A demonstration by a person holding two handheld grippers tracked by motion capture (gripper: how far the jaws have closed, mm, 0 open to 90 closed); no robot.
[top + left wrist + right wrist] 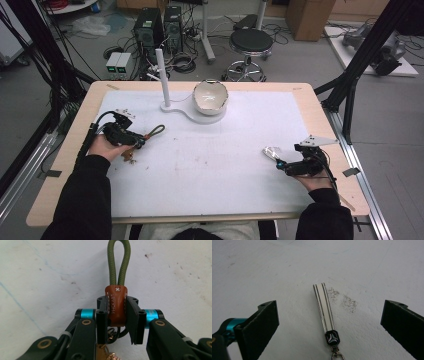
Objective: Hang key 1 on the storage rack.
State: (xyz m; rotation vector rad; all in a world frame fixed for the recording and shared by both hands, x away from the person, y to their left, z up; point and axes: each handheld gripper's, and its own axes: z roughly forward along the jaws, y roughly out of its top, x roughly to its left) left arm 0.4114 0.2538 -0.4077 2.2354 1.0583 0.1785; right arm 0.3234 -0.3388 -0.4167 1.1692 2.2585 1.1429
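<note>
My left gripper is shut on a keychain's brown leather tab, from which a green cord loop runs forward over the white mat. In the high view this left gripper sits at the table's left with the cord loop sticking out to the right; keys hang beneath. My right gripper stands open above a white strap keychain with two dark stripes and a black emblem clasp, lying flat between the jaws. The right gripper is at the table's right, by the strap.
A white bowl rests on a white stand base with an upright post at the back middle. A white mat covers the wooden table. Stool, computers and cables lie beyond the far edge.
</note>
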